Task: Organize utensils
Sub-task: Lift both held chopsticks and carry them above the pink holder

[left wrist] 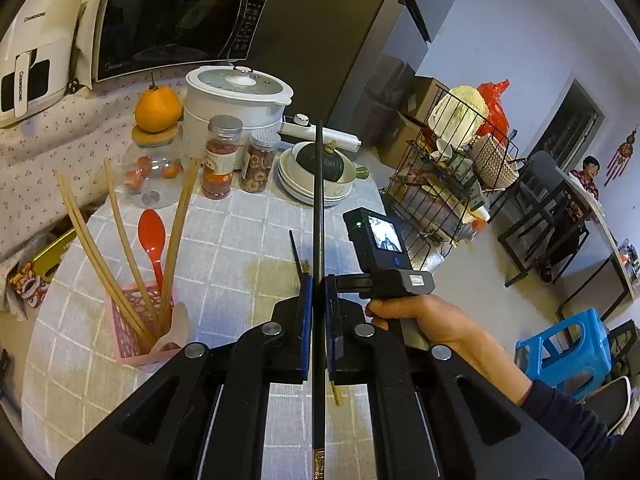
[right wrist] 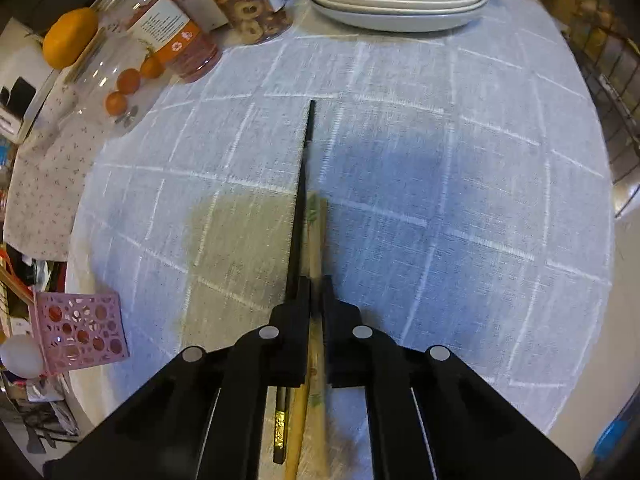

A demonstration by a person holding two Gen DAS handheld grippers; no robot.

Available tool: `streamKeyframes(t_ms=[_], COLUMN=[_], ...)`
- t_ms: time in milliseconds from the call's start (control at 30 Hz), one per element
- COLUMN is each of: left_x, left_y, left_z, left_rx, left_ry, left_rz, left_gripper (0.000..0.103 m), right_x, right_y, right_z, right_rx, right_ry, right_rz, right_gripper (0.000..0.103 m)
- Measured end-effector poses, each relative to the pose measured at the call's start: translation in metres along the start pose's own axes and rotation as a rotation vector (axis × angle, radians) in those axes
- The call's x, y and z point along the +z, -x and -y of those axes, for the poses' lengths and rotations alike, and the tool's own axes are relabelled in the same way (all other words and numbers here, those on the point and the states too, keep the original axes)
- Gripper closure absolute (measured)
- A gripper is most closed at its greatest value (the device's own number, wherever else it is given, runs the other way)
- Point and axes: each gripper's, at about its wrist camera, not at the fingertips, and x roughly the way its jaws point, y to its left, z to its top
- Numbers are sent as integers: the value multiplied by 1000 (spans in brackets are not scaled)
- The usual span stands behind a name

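Note:
My left gripper (left wrist: pixel 319 280) is shut on a black chopstick (left wrist: pixel 319 200) that runs straight up the left wrist view, its gold end near the bottom. My right gripper (right wrist: pixel 316 280) points down at the tablecloth and is shut on a pale wooden chopstick (right wrist: pixel 317 240), which looks blurred. A second black chopstick (right wrist: pixel 303 184) lies on the cloth just left of its left finger. A hand (left wrist: pixel 424 320) holds the right gripper's body beside my left fingers. The pink basket (left wrist: pixel 132 332) (right wrist: pixel 80 332) holds several wooden chopsticks (left wrist: pixel 120 240) and a red spoon (left wrist: pixel 152 240).
Stacked white plates with a bowl (left wrist: pixel 316 196) (right wrist: pixel 392 16), food jars (left wrist: pixel 222 160), a rice cooker (left wrist: pixel 236 96) and a microwave (left wrist: pixel 172 20) line the table's far side. A wire rack (left wrist: pixel 452 184) and a blue stool (left wrist: pixel 568 352) stand right of the table. A person sits far back.

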Motion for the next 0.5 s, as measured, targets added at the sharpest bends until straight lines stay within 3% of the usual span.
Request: streamKeyframes(t_ms=[333, 500], left_x=[2, 5], left_y=[4, 11], left_z=[-4, -7], left_rx=[9, 7], left_ry=[-3, 1], left_rz=[15, 42], left_gripper=[98, 98], right_x=[2, 4], right_y=[35, 84], right_z=[7, -2], right_rx=[30, 107], right_ry=[-17, -4], right_rz=[63, 225], right_gripper=[98, 98])
